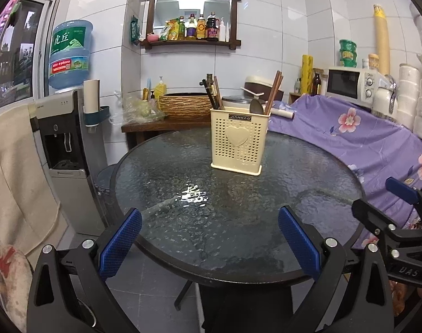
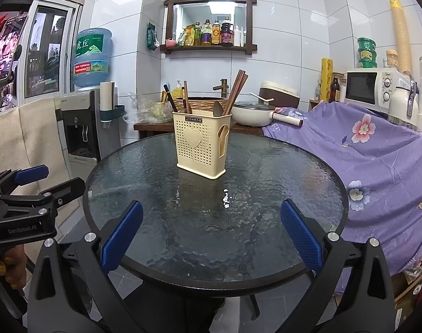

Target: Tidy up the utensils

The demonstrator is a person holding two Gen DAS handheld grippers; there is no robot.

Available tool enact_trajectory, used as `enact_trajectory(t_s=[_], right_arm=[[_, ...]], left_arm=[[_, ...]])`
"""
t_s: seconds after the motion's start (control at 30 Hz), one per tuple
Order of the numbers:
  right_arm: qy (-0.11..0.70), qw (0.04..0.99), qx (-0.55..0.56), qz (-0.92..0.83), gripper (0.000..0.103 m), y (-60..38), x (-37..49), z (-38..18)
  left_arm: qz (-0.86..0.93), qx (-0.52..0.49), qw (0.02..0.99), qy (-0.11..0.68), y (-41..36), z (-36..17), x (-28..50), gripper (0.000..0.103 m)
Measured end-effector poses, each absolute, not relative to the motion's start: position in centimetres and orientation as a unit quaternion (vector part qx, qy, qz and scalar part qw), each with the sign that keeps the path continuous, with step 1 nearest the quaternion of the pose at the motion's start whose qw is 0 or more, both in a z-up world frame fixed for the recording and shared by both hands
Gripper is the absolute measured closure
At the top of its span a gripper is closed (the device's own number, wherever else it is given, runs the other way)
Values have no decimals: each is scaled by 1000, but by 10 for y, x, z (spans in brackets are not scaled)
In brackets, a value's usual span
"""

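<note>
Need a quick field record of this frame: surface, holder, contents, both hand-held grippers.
surface: round glass table, nothing on it but the holder
holder: cream perforated utensil holder, upright, toward the far side of the table
contents: chopsticks leaning in the right part, spoon beside them, darker utensils in the left part
left hand-held gripper: open, empty, at the near table edge
right hand-held gripper: open, empty, at the near table edge

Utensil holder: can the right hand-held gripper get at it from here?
Probably yes. The right hand-held gripper is open, and only bare glass table lies between it and the utensil holder.
</note>
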State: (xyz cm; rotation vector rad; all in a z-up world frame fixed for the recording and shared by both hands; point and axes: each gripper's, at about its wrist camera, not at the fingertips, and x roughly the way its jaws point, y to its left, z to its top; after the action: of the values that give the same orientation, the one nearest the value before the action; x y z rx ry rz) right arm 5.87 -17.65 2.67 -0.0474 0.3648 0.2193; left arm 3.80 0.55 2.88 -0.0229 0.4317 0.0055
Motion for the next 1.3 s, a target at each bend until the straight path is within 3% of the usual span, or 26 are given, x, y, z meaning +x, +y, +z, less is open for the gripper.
enact_trajectory(t_s=[1.3], right_arm=[[186, 976, -27, 110, 6, -175, 59, 24]], left_arm=[[21, 1, 976, 216, 4, 28, 37, 6]])
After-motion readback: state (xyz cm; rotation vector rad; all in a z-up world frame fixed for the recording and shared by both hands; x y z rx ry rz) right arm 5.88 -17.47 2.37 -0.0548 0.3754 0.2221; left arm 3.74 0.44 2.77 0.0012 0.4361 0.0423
